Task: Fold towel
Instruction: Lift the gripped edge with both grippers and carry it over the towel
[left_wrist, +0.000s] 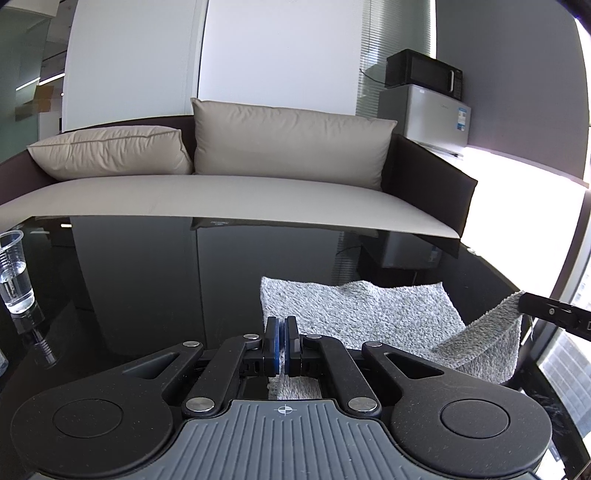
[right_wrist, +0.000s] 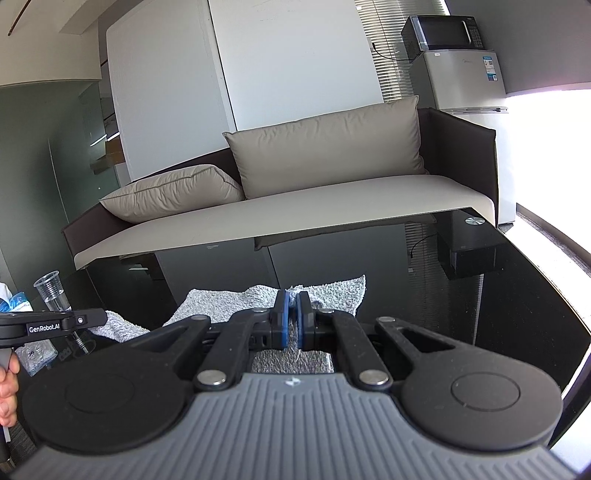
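On the black worktop (left_wrist: 155, 280): both tongs are gripping the grey towel (left_wrist: 362, 314).
Left tongs (left_wrist: 283, 334) and right tongs (right_wrist: 293, 314) are pinching near edges closed; a water cup (left_wrist: 14, 273) is standing left, a sofa (left_wrist: 236, 192) lying beyond.

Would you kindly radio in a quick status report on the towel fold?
Left gripper and right gripper both shut on towel edges. Near edge lifted off black table. Plastic cup far left, clear of the fold.

Beyond the glossy black table (left_wrist: 147, 277) stands a beige sofa (left_wrist: 229, 195) with two cushions against white wall panels (left_wrist: 273, 51), while at far right a black microwave (left_wrist: 424, 72) tops a small silver fridge (left_wrist: 428, 114) beside a glaring window (left_wrist: 524, 192).
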